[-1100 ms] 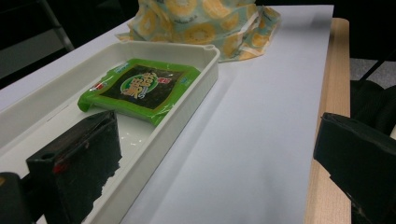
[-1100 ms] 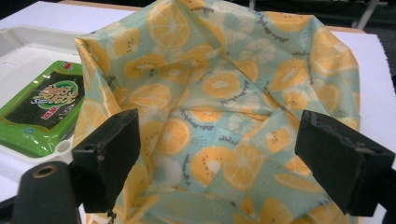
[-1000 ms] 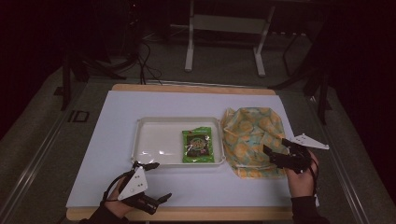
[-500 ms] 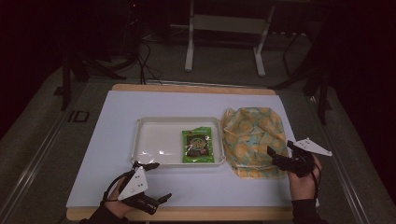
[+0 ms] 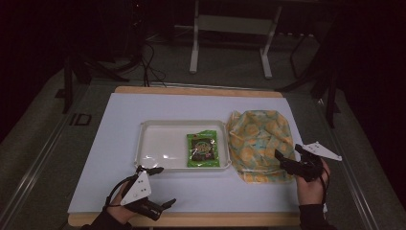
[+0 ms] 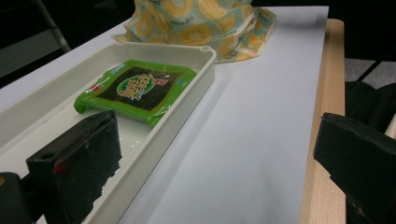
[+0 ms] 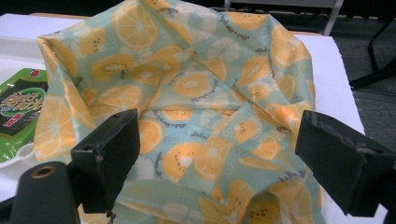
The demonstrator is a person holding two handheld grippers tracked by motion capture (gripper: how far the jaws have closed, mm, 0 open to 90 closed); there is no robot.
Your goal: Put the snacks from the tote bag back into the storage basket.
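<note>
A white mat [image 5: 119,143] covers most of a wooden table [image 5: 201,90], whose bare edge shows at the far and near sides. Beyond the table, on the dim floor, stand a pale metal frame [image 5: 230,24] on two legs and some dark cables [image 5: 148,67].

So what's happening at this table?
A person holds a two-jaw gripper in each hand. The right gripper, jaws open, hovers at the near edge of a fruit-print fabric bag. The left gripper waits open near the table's front edge. A green snack packet lies in a white tray beside the bag.
</note>
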